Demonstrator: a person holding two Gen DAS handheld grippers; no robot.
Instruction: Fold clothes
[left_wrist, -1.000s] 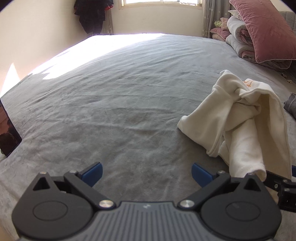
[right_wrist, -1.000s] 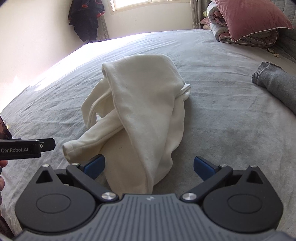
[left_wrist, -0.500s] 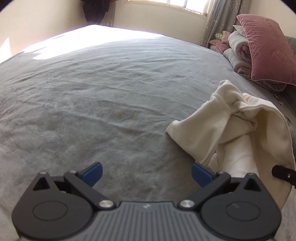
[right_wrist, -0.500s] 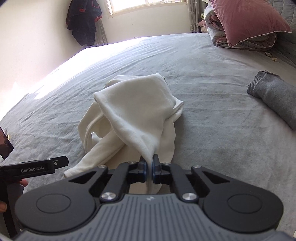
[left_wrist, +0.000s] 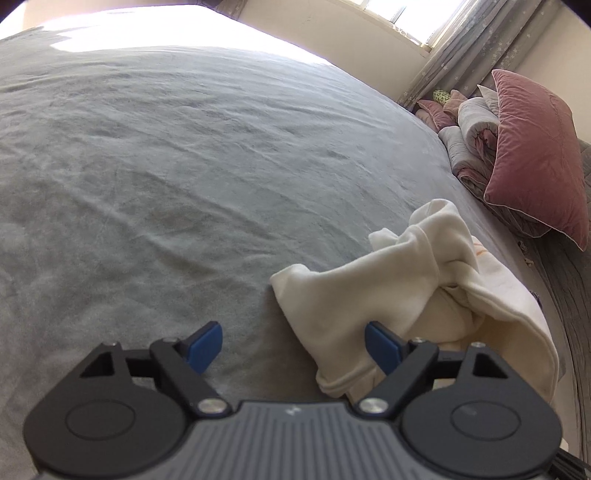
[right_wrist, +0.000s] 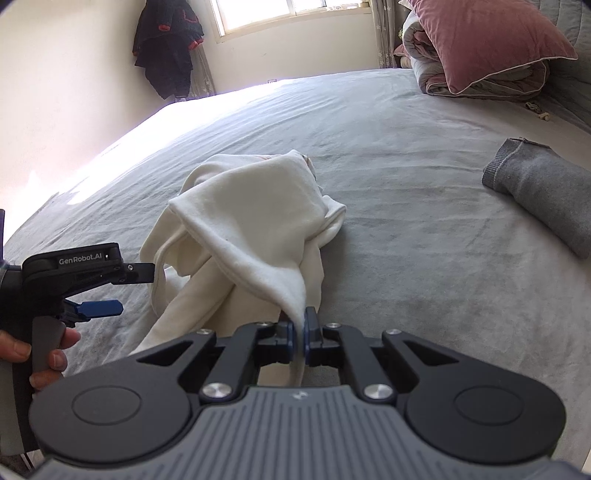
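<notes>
Grey bed: right tongs pinch cream garment; left tongs closing, sleeve edge between, untouched.

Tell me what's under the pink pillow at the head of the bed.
The pink pillow rests on a folded quilt, grey outside with pink folds showing, which lies on the grey bed cover. Whatever lies beneath the quilt is covered.
</notes>
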